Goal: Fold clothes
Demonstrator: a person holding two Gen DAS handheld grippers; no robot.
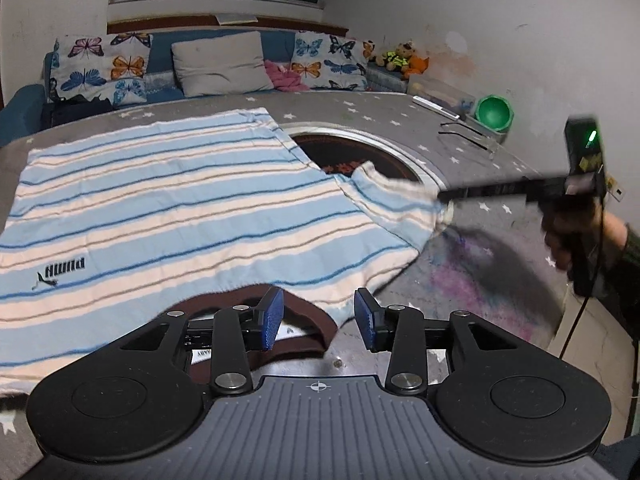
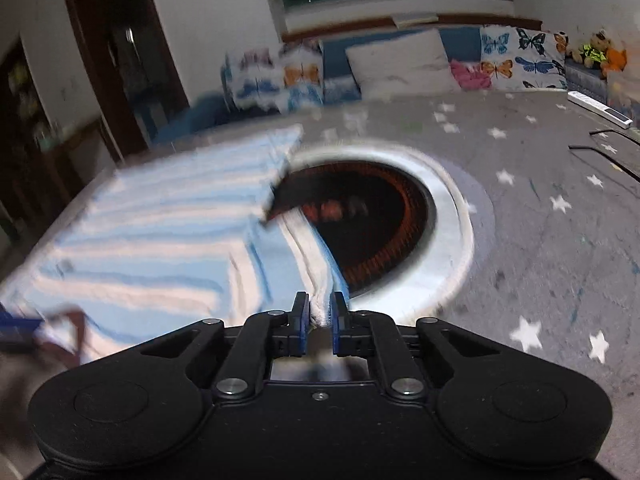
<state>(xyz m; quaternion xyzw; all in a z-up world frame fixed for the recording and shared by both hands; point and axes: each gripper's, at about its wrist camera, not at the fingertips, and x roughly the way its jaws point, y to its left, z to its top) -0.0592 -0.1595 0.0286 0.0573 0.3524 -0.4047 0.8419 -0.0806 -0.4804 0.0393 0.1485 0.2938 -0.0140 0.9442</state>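
Observation:
A light blue and cream striped shirt lies spread flat on the grey star-patterned tabletop, its brown collar nearest me. My left gripper is open and empty, hovering just above the collar. My right gripper is shut on the shirt's sleeve and holds it lifted over the table; in the left wrist view it comes in from the right, pinching the sleeve end. The right wrist view is motion-blurred.
A round recessed heater with a metal rim sits in the table's middle, partly under the shirt. A green bowl, a white power strip and black glasses lie at the far right. A sofa with butterfly cushions stands behind.

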